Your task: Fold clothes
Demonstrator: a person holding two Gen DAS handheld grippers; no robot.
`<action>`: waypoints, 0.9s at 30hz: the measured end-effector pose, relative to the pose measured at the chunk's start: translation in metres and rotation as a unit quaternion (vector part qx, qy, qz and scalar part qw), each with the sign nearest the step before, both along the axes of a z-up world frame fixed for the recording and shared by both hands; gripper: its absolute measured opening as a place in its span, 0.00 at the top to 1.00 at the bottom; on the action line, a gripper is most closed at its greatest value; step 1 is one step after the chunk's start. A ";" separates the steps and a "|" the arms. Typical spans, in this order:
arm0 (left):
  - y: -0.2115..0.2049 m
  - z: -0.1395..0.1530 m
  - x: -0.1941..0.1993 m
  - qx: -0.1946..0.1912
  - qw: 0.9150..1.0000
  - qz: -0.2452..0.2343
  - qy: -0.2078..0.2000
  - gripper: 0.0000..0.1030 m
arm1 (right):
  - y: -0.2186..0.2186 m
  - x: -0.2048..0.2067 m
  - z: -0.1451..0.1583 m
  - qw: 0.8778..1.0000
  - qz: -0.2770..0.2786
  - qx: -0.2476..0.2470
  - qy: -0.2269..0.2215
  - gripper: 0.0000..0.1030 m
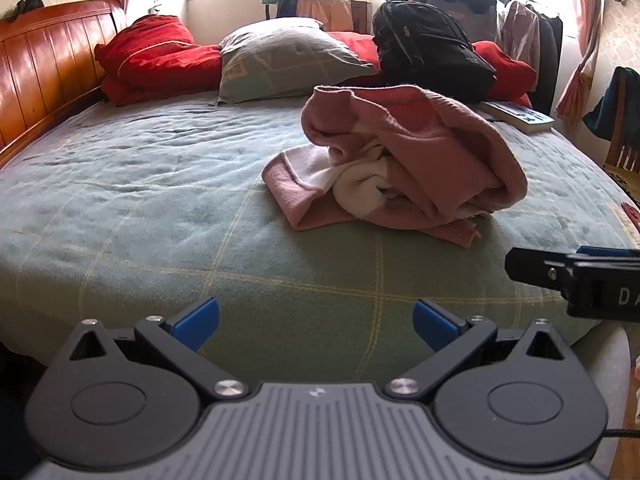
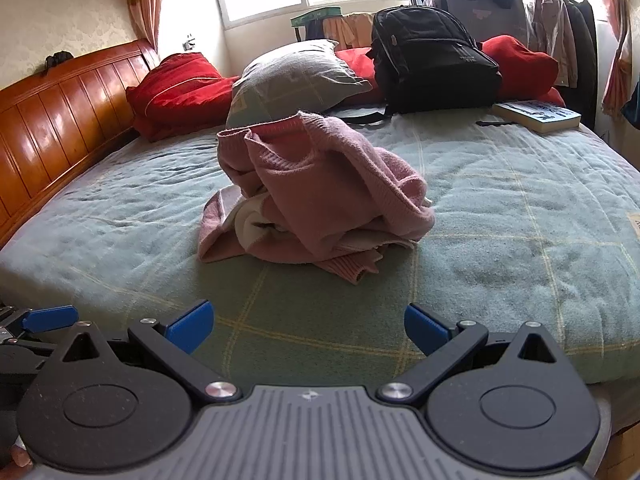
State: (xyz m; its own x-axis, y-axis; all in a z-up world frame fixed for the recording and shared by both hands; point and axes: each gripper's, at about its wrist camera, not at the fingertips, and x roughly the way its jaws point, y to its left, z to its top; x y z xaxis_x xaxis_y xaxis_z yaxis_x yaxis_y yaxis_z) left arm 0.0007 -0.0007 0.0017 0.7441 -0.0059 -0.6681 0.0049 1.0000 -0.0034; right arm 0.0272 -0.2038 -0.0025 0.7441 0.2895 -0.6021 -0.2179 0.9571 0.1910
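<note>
- One crumpled pink-and-white sweater (image 1: 400, 160), heaped at centre frame on the green checked bedspread (image 1: 160, 208), slightly right of centre in the left wrist view, slightly left of centre in the right wrist view.
- One grey-green pillow (image 1: 288, 60) at upper centre, behind the sweater.
- One black backpack (image 1: 432, 48) at upper right, just beside the pillow.
- One book (image 1: 518, 116) flat near the right edge of the bedspread, below the backpack.
- Red bedding (image 1: 156, 56) bunched at upper left, against one wooden headboard (image 1: 44, 60); more red showing behind the backpack.
- Two grippers, both low at the near edge of the bed, well apart from the sweater.
- Left gripper (image 1: 316, 326): angled downward over the bedspread, blue pads spread as wide as possible, nothing between them.
- Right gripper (image 2: 308, 326): alongside the left, likewise spread fully wide and holding nothing; seen also at the right edge of the left wrist view.
</note>
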 end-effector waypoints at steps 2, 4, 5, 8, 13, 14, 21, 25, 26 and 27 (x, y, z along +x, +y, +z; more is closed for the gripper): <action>0.000 0.001 0.001 -0.005 1.000 -0.003 0.004 0.01 | 0.000 0.000 0.000 1.000 0.000 0.001 0.001 0.00; -0.001 0.003 0.001 -0.002 1.000 -0.006 0.002 0.01 | 0.000 0.000 -0.001 1.000 0.001 0.001 0.001 0.00; 0.000 0.000 0.000 0.000 1.000 -0.006 0.000 0.01 | 0.001 0.000 -0.001 1.000 0.001 0.001 0.001 0.00; 0.002 -0.007 0.000 0.004 1.000 -0.007 -0.001 0.01 | -0.001 0.000 0.001 1.000 0.002 0.001 0.001 0.00; -0.002 -0.011 -0.003 0.006 1.000 -0.008 -0.004 0.01 | -0.002 -0.001 0.002 1.000 0.002 0.002 0.000 0.00; -0.002 -0.011 -0.004 0.005 1.000 -0.008 -0.004 0.01 | -0.002 -0.001 0.003 1.000 0.002 0.001 0.000 0.00; -0.002 -0.013 -0.004 0.004 1.000 -0.011 -0.003 0.01 | 0.000 0.001 0.001 1.000 0.003 0.000 0.002 0.00; -0.002 -0.010 -0.002 0.001 1.000 -0.008 0.000 0.01 | 0.001 0.000 0.000 1.000 0.004 -0.001 0.001 0.00; -0.003 -0.009 -0.002 0.001 1.000 -0.008 0.000 0.01 | 0.001 0.000 0.000 1.000 0.004 -0.001 0.001 0.00; -0.003 -0.009 -0.002 0.001 1.000 -0.008 0.000 0.01 | 0.001 0.000 0.000 1.000 0.003 0.000 0.001 0.00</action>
State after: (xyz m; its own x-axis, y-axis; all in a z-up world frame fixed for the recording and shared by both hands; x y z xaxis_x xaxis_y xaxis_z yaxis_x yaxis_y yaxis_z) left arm -0.0013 -0.0034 -0.0074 0.7434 -0.0159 -0.6687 0.0205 0.9998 -0.0010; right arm 0.0274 -0.2031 -0.0024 0.7409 0.2943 -0.6037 -0.2239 0.9557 0.1911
